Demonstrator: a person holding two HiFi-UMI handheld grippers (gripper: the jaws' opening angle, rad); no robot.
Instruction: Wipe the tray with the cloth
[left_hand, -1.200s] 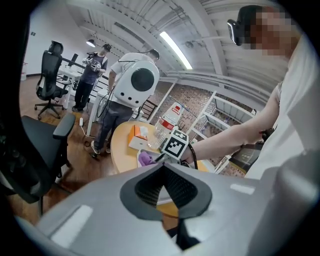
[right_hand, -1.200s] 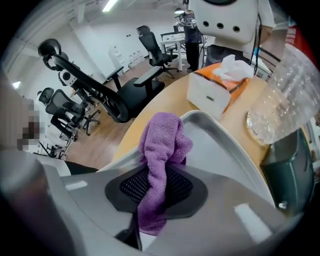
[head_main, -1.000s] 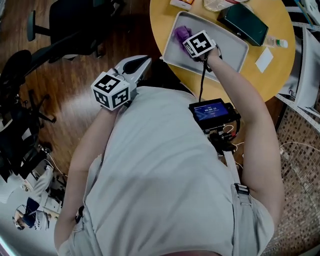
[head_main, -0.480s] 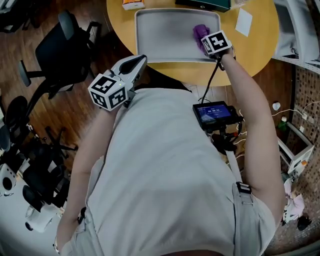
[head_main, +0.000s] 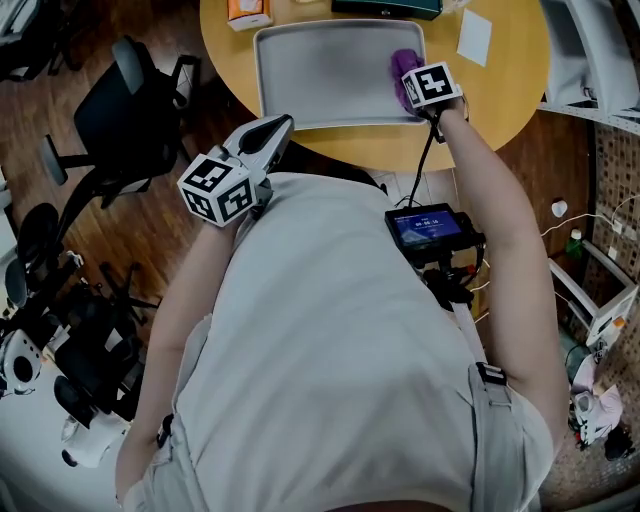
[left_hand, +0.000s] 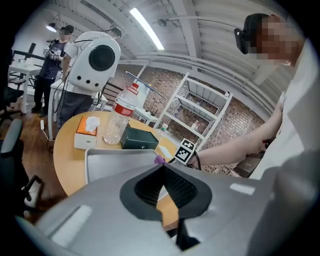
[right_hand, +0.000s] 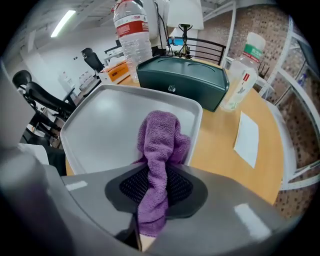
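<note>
A grey rectangular tray (head_main: 320, 75) lies on the round wooden table. My right gripper (head_main: 412, 82) is shut on a purple cloth (head_main: 403, 68) at the tray's right end, near its front corner. In the right gripper view the cloth (right_hand: 161, 142) runs up between the pads (right_hand: 129, 185) and bunches on the tray (right_hand: 105, 130) beside its right rim. My left gripper (head_main: 278, 126) hangs off the table's near edge, over the floor, shut with nothing in it. From the left gripper view the tray (left_hand: 112, 161) lies ahead of the closed jaw tips (left_hand: 161, 167).
Behind the tray stand a dark green box (right_hand: 182, 80), a large water bottle (right_hand: 132, 30) and an orange tissue box (head_main: 247, 10). A small bottle (right_hand: 242, 70) and a white paper (head_main: 473, 37) lie to the right. Office chairs (head_main: 130, 100) stand on the floor at left.
My right gripper has carried the cloth across the tray from its left part to its right end. The left gripper has stayed in place off the table edge.
</note>
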